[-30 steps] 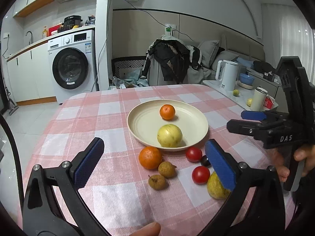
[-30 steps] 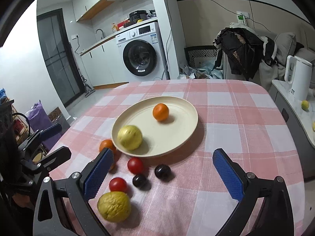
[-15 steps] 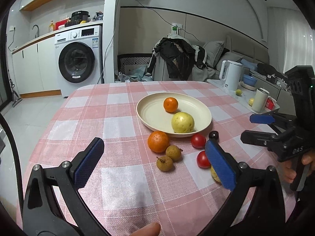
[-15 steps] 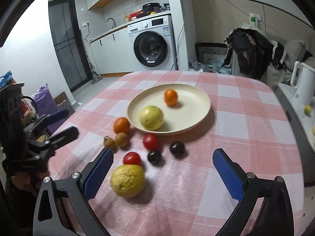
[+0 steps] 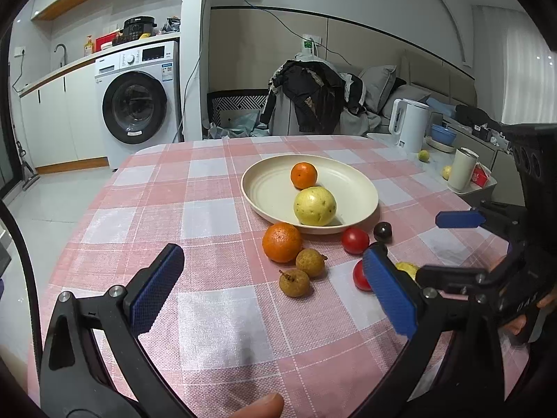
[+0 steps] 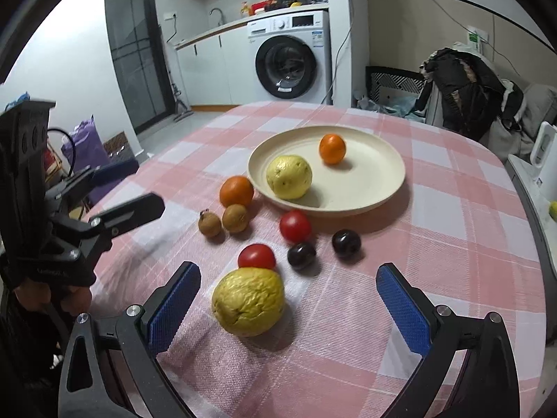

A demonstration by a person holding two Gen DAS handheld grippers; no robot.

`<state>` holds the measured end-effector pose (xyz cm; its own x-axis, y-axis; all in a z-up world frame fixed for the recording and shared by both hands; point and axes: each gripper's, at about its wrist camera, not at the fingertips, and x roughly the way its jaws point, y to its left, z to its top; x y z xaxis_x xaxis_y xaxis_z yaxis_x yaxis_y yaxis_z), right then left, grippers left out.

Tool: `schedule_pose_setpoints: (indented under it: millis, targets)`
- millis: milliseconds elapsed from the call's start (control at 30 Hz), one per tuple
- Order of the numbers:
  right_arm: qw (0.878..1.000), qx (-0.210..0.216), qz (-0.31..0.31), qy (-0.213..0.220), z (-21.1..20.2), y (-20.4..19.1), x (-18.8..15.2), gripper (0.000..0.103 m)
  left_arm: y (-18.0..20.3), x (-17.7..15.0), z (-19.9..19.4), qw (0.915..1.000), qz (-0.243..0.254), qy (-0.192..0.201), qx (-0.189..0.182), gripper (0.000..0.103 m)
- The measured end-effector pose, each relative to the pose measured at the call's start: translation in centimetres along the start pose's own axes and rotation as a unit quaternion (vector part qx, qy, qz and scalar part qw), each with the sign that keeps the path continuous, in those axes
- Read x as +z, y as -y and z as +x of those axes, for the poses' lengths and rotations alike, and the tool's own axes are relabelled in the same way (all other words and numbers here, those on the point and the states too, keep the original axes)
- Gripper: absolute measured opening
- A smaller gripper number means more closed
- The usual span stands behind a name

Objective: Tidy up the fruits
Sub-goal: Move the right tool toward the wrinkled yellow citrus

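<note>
left wrist view: the left tool (image 5: 275, 291) hangs low over the tabletop (image 5: 216, 317), jaws spread wide with nothing between them. ahead sits the plate (image 5: 362, 188), holding a small orange (image 5: 304, 175) and a pale guava (image 5: 314, 206). just off its near rim lies a bigger orange (image 5: 282, 247), with two brown longans (image 5: 302, 271) touching each other beside it. to the right a tomato (image 5: 354, 240) and a dark plum (image 5: 382, 231); a second tomato (image 5: 359, 276) is half hidden behind the right pad. the loose fruit is bunched at the plate's edge, probably so each piece needs only a short lift in.

right wrist view: the right tool (image 6: 287, 308) is also spread wide and empty, held low and near a wrinkled yellow fruit (image 6: 248, 301) that lies between its pads, nearer the left one, touching neither. that looks like the next pick. a tomato (image 6: 257, 257) touches the fruit's far side, so closing could nudge it. two plums (image 6: 323, 248), another tomato (image 6: 295, 225), the longans (image 6: 222, 221) and the orange (image 6: 236, 191) all lie on the cloth short of the plate (image 6: 386, 188). the left tool (image 6: 115, 191) waits off to the side, clear of the reach.
</note>
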<state>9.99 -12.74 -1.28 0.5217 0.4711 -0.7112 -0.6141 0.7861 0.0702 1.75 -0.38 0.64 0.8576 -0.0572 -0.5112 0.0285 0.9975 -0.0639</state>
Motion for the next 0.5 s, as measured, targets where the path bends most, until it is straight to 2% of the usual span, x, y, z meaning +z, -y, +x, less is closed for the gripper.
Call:
schedule_pose_setpoints:
  millis: [233,500]
  targets:
    - [0.999,-0.011,-0.025,-0.031,1.6,-0.8,-0.8,0.103,-0.3,-0.4,0.9,0.9999,-0.003,-0.013,-0.003,0.102]
    - [0.998,-0.008,-0.020,-0.057,2.5,-0.3,-1.3,0.103,-0.3,-0.5,1.1,0.9999,-0.002,-0.014,-0.004,0.102]
